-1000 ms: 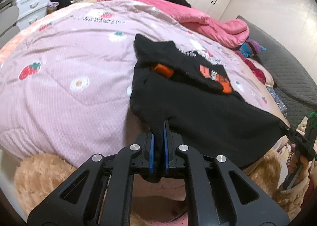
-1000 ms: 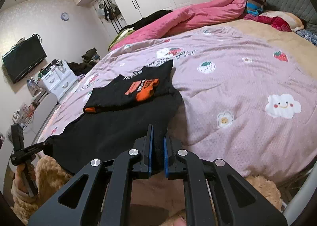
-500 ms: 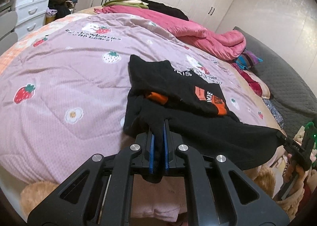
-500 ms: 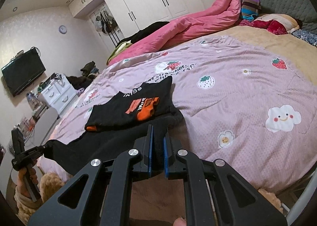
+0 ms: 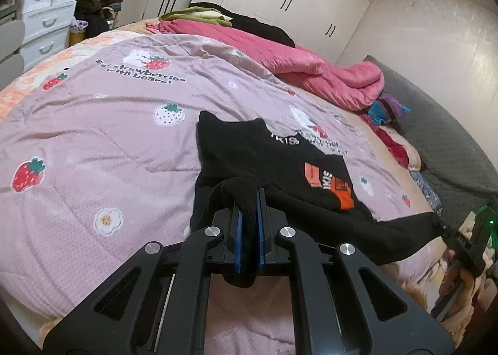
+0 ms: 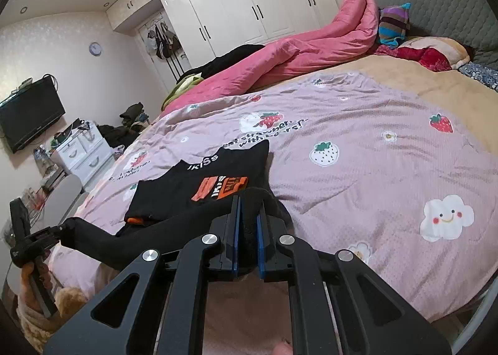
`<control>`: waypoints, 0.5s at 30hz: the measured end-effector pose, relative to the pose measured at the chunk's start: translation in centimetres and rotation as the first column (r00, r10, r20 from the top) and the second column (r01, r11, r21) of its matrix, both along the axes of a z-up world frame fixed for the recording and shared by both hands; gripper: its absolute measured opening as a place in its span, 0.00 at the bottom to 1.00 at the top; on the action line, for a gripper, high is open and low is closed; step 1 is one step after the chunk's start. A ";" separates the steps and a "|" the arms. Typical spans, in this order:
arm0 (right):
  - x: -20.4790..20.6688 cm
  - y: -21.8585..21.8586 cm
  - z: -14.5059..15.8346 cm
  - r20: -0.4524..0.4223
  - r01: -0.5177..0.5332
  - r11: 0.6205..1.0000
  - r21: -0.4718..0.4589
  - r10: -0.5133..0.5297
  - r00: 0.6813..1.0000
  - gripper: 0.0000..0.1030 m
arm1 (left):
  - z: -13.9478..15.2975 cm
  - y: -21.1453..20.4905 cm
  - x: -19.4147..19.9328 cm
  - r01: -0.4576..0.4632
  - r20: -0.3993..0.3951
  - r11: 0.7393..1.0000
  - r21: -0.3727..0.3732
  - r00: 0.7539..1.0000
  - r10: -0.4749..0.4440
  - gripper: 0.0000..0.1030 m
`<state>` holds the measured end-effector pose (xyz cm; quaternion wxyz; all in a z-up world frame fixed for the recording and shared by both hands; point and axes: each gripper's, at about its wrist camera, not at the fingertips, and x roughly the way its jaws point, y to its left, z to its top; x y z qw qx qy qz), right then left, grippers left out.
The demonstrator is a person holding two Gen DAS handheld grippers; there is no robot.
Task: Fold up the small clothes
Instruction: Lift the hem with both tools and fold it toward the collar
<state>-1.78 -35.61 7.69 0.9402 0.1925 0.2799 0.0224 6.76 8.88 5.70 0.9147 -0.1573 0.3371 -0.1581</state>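
Currently mid-fold: left hand-held gripper (image 5: 248, 227) and right hand-held gripper (image 6: 248, 235), each clamped tight on a near corner of the black shirt (image 5: 267, 162), hold its near edge up off the bed (image 5: 93, 137). Next likely carry forward, lay over orange print. Left view shows drawers; right view shows TV (image 6: 29, 116).

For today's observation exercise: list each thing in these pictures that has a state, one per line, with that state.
left gripper: shut on the black garment's near edge
right gripper: shut on the same edge
black garment: partly folded, near edge lifted off the quilt
quilt: spread flat
wardrobe doors: closed
television: off
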 end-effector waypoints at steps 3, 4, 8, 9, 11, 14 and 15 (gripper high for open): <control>0.6 0.0 0.3 0.005 0.005 1.000 -0.005 -0.005 1.000 0.08 | 0.3 0.0 0.5 -0.003 0.008 1.000 -0.009 1.000 0.003 0.02; 0.9 0.0 0.4 0.007 0.007 1.000 -0.008 -0.007 1.000 0.08 | 0.4 0.0 0.7 -0.004 0.012 1.000 -0.014 1.000 0.005 0.02; 1.8 0.0 0.9 0.019 0.008 1.000 -0.019 -0.007 1.000 0.08 | 0.7 0.3 1.4 -0.016 0.020 1.000 -0.023 1.000 0.017 0.02; 2.1 0.1 1.1 0.021 0.008 1.000 -0.025 -0.007 1.000 0.08 | 0.8 0.3 1.6 -0.020 0.022 0.999 -0.025 1.000 0.020 0.02; 2.6 0.2 1.3 0.025 0.007 0.999 -0.035 -0.006 1.000 0.08 | 0.9 0.3 2.0 -0.025 0.025 0.999 -0.024 0.999 0.026 0.02; 3.4 0.2 1.5 0.030 0.012 0.999 -0.040 -0.011 0.999 0.08 | 1.1 0.4 2.7 -0.034 0.033 0.999 -0.021 0.999 0.035 0.02; 3.7 0.1 1.6 0.030 0.015 0.999 -0.038 -0.014 0.999 0.08 | 1.2 0.4 3.0 -0.036 0.034 0.999 -0.021 0.999 0.037 0.02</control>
